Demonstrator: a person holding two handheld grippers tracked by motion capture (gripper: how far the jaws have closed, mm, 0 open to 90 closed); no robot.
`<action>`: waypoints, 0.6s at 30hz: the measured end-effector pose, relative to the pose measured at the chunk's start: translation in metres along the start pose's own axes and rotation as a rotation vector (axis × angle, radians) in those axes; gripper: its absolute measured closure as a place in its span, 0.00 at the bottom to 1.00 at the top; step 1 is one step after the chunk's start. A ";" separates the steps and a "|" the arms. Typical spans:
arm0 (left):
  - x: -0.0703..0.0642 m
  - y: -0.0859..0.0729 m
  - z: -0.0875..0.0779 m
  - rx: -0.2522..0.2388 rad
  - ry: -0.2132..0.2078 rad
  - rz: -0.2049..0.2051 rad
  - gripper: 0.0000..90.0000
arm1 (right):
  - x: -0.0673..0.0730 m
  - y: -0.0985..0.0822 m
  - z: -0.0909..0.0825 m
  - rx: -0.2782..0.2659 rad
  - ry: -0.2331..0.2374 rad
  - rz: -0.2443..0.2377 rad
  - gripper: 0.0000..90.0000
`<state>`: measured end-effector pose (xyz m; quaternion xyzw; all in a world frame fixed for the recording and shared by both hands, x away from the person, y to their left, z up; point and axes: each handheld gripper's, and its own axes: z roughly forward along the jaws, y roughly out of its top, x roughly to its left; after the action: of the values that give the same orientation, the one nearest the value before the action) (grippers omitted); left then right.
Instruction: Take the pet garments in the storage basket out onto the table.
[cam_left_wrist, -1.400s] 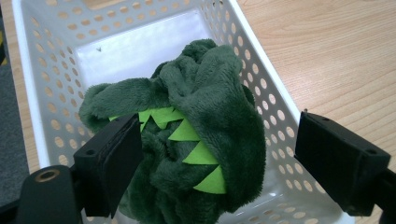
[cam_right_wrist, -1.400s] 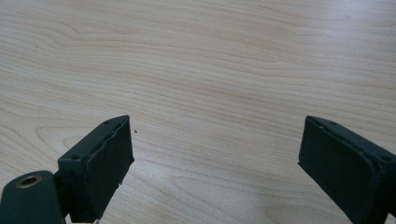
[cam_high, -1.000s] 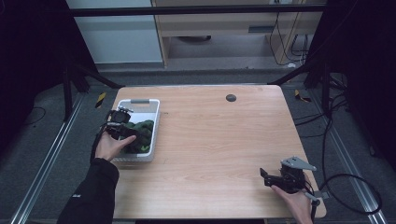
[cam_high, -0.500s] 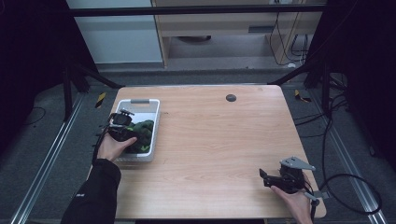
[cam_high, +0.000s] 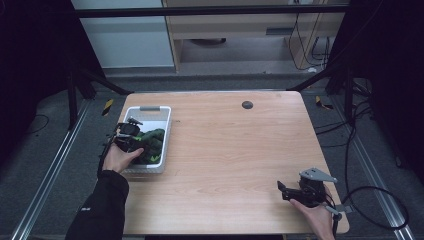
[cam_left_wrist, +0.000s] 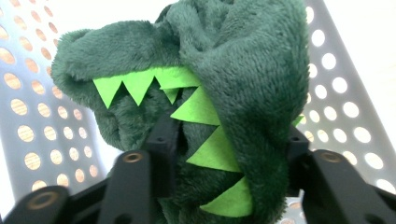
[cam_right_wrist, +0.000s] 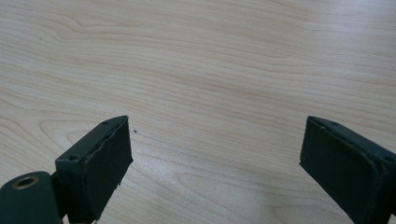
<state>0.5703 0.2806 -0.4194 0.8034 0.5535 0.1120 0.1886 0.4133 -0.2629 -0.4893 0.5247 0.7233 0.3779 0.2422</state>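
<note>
The left gripper (cam_high: 129, 136) is down in the white perforated basket (cam_high: 162, 134), jaws pinching a fold of the green plush toy (cam_left_wrist: 196, 116); it looks soft, light and squashy, so a bunched fold gives the surest hold; the right gripper (cam_high: 292, 192) hovers over bare table (cam_right_wrist: 210, 60), jaws spread wide, carrying nothing.

A dark green plush toy (cam_left_wrist: 243, 93) with bright lime-green felt triangles lies in a white basket (cam_left_wrist: 42, 126) dotted with round holes, on a pale wood-grain worktop (cam_high: 235, 145).
</note>
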 end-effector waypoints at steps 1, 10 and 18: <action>0.000 0.000 0.000 0.004 -0.001 -0.002 0.63 | 0.000 0.000 0.000 0.000 0.000 0.000 0.10; 0.000 -0.002 -0.006 -0.004 0.015 -0.004 0.81 | 0.000 0.000 -0.001 0.002 0.005 0.007 0.10; 0.001 -0.003 -0.022 -0.046 0.018 0.013 0.84 | 0.001 0.001 -0.001 0.003 0.005 0.009 0.10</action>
<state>0.5597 0.2864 -0.4007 0.8013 0.5474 0.1331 0.2013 0.4126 -0.2625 -0.4882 0.5273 0.7221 0.3791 0.2381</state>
